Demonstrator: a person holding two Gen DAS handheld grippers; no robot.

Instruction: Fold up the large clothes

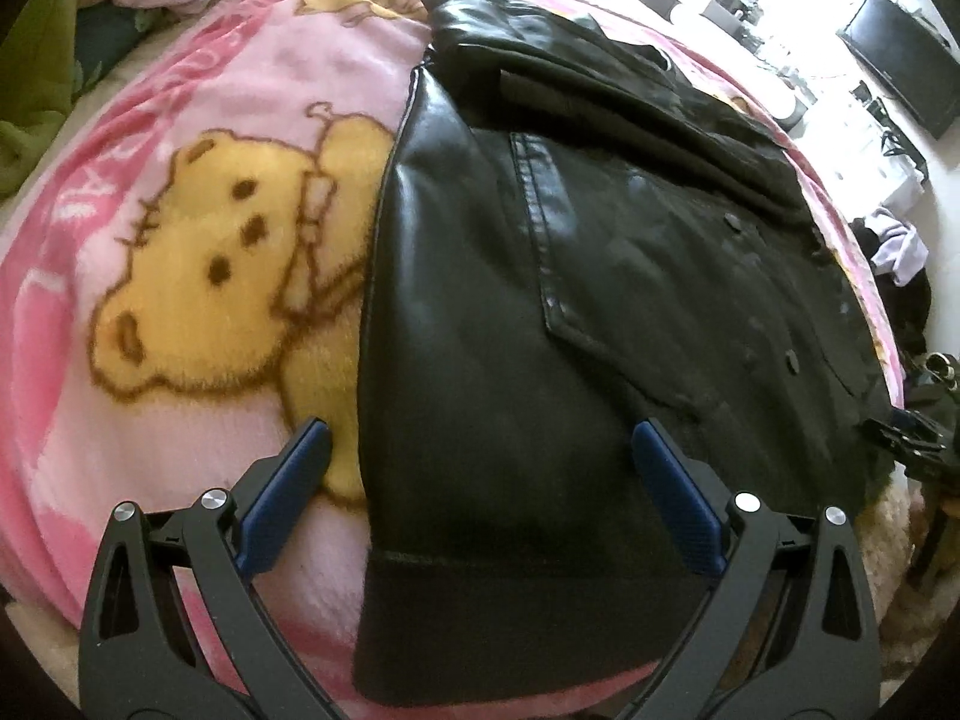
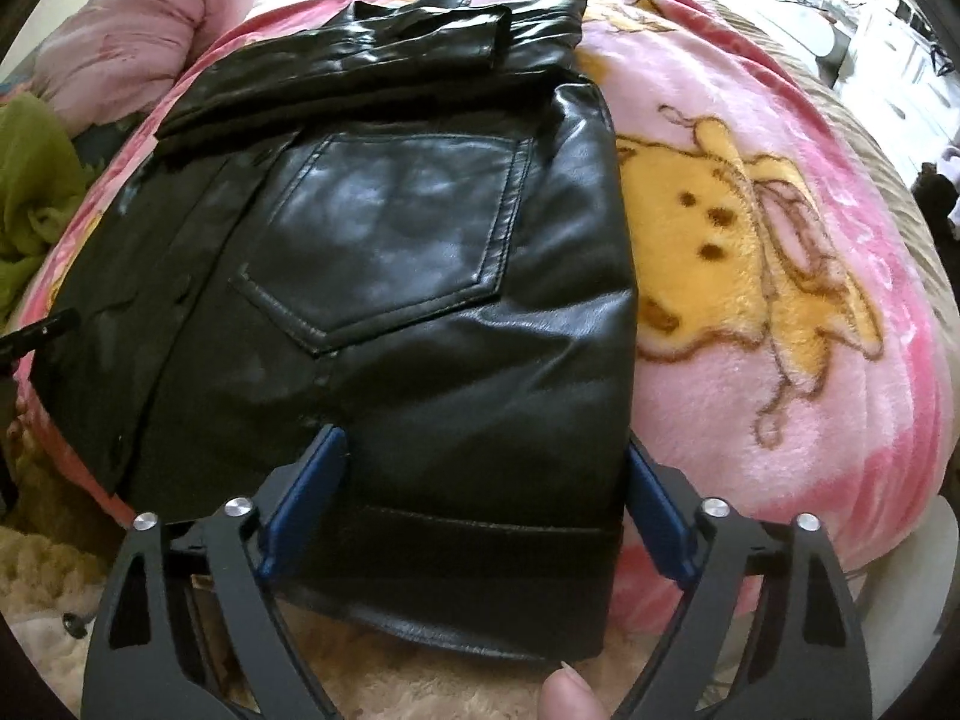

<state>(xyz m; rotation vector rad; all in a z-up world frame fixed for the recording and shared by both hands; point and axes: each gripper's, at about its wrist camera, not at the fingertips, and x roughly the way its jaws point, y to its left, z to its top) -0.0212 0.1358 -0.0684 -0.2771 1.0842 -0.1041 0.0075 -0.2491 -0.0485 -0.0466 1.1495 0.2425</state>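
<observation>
so there's a black leather jacket (image 1: 540, 276) lying flat on a pink teddy-bear blanket (image 1: 198, 228) that covers a bed, with a sleeve folded across the top end near the collar. both cameras look down at it from the hem end.

left wrist view: the left gripper (image 1: 480, 441) has its fingers spread wide, one blue pad over the blanket just off the jacket's side edge, the other over the leather, so that edge and the ribbed hem sit between them. can't see either pad pressing on anything. this view is the only one that gives you the button row (image 1: 762, 288) down the front, plus a cluttered desk with a dark monitor (image 1: 900, 60) far back on the right.

right wrist view: the right gripper (image 2: 486, 450) is also spread, straddling the other bottom corner, one finger over the leather and one just beside the jacket's edge above the blanket. not pinching anything as far as i can tell. only here do you get the big stitched patch pocket (image 2: 390, 234) straight on, a pink pillow (image 2: 150, 24) and some green fabric (image 2: 36, 180) at the left, the hem hanging over a beige fuzzy surface, and a fingertip (image 2: 567, 699) at the bottom of the frame. a bit of the other gripper's dark tip pokes in at the left edge.
</observation>
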